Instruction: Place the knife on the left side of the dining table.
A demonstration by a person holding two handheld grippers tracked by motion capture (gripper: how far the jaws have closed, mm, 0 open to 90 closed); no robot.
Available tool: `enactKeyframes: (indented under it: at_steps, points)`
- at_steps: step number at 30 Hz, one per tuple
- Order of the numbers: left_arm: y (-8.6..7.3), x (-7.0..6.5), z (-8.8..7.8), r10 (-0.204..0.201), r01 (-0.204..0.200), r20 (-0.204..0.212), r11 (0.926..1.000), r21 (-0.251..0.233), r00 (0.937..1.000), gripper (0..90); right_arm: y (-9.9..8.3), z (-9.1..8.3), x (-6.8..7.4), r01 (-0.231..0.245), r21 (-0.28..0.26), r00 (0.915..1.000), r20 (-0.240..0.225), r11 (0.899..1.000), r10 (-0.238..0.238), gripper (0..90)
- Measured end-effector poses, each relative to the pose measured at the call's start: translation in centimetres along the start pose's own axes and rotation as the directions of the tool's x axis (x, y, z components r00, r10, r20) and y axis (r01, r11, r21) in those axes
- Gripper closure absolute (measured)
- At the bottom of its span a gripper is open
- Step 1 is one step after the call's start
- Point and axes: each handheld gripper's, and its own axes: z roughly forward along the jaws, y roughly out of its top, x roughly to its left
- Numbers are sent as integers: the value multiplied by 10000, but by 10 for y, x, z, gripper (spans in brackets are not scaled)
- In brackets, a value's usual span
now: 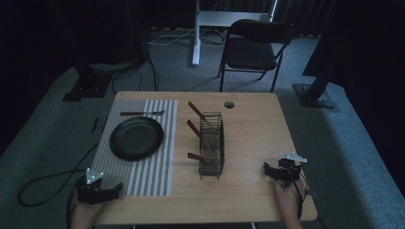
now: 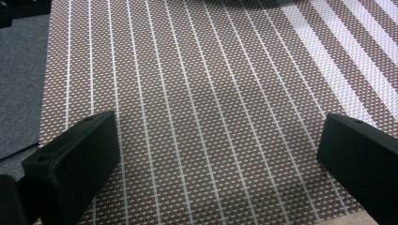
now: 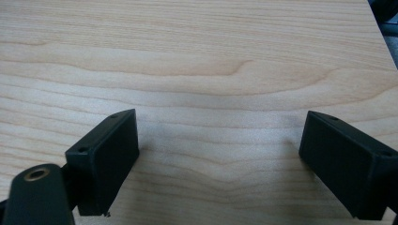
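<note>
Left gripper, right gripper wide open, empty; wooden table, striped placemat; grey carpet.

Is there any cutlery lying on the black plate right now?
No, the black plate is bare; the fork lies on the striped placemat beyond it.

Utensil heads in the wire rack, hidden; kind untellable.
</note>
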Motion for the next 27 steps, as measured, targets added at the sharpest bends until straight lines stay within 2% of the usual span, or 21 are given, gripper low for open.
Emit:
enactKeyframes:
  at_steps: [27]
  points:
    - [2,0,0,88,-87,-1,9999,125,10000,9,0,0,0,4,1,10000,-1,10000,-4,113]
